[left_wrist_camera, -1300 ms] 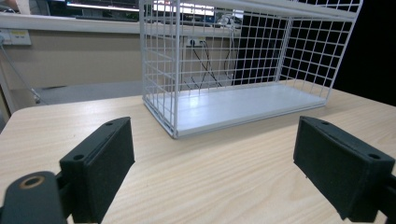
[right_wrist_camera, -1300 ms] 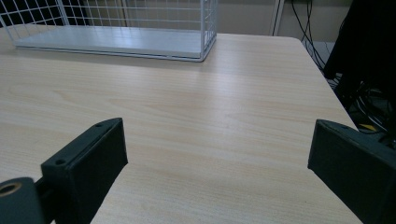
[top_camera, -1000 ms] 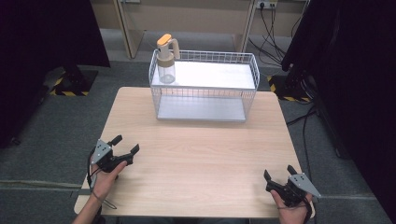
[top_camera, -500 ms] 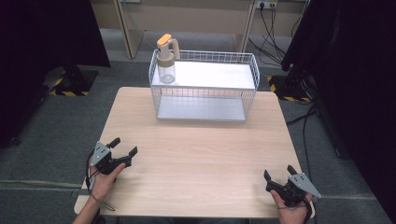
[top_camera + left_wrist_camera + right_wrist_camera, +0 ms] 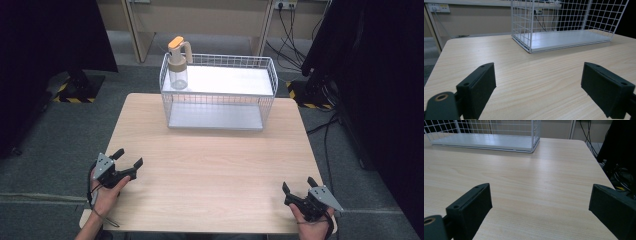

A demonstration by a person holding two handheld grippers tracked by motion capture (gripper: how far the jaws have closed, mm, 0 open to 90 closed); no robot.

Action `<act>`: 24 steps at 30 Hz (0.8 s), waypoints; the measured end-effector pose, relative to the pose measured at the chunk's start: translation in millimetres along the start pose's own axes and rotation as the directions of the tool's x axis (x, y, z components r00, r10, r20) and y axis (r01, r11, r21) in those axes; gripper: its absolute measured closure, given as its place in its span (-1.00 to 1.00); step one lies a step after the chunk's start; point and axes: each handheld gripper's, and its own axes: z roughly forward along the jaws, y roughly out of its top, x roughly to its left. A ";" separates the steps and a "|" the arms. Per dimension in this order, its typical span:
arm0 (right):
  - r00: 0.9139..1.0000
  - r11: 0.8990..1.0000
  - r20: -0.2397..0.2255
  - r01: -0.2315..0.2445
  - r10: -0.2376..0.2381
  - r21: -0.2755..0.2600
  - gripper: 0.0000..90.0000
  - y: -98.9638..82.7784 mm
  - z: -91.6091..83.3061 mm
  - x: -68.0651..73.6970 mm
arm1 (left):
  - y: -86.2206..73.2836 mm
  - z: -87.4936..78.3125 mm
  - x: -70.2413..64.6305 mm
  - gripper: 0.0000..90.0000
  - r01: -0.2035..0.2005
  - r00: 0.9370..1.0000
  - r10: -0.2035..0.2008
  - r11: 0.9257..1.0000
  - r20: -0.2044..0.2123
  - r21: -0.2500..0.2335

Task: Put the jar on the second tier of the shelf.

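Observation:
My left gripper (image 5: 129, 157) hovers over the near left part of the wooden table (image 5: 210, 165), held in a hand. It is open, and bare wood lies between its jaws (image 5: 537, 75). My right gripper (image 5: 298, 184) is at the near right corner, also open with nothing between its jaws (image 5: 540, 195). A white wire basket (image 5: 218, 95) stands at the far middle of the table. A clear bottle (image 5: 177, 62) with an orange cap and a tan handle stands upright in its far left corner.
The basket's wire wall (image 5: 524, 22) and white floor (image 5: 564, 38) lie ahead of the left gripper. The table's right edge (image 5: 596, 162) runs close beside the right gripper, with cables (image 5: 586, 135) on the floor beyond. Dark stands flank the table.
The left gripper has drifted slightly left and toward the near edge. The right gripper, the basket and the bottle have not moved.

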 end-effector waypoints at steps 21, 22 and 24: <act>1.000 1.000 -0.003 0.003 -0.003 -0.001 -0.90 -0.1 -0.2 0.5 | -1.2 -2.4 -4.2 -0.73 -0.031 0.999 0.030 0.999 -0.034 -0.020; 1.000 1.000 -0.003 0.003 -0.003 -0.001 -0.90 -0.1 -0.2 0.3 | -1.2 -2.5 -4.0 -0.73 -0.030 0.999 0.029 0.999 -0.035 -0.022; 1.000 1.000 -0.004 0.001 -0.001 -0.003 -0.90 -0.1 -0.1 0.0 | -1.3 -2.7 -3.9 -0.74 -0.029 0.999 0.028 0.999 -0.034 -0.023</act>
